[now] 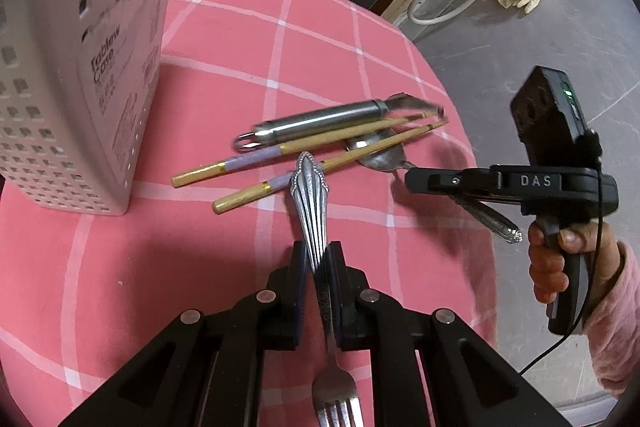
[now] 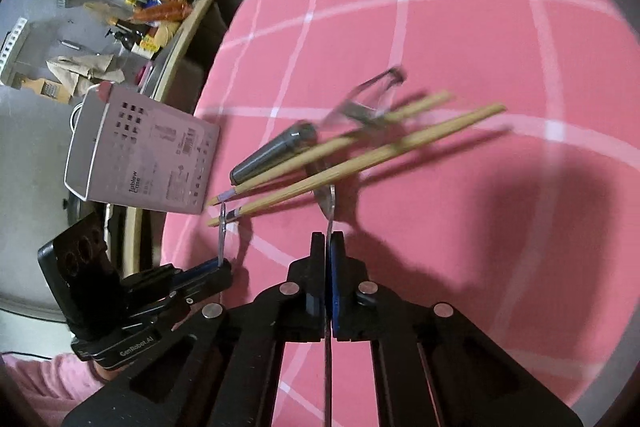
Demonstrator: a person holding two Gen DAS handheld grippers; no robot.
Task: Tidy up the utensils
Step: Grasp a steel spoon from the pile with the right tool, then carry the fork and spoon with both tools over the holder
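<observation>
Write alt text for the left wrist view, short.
The left gripper is shut on the middle of a silver fork, handle pointing away, over a pink checked tablecloth. Beyond it lie two chopsticks, a steel-handled peeler and a spoon that the right gripper grips by the handle; a white perforated tableware case stands left.

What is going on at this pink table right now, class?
A person is sorting utensils with two handheld grippers. The left gripper is shut on a fork, handle pointing away. The right gripper is shut on the handle of a spoon whose bowl lies under two chopsticks. A metal-handled peeler rests beside them on the checked tablecloth. The perforated white utensil case stands nearby; nothing is seen going into it yet.
</observation>
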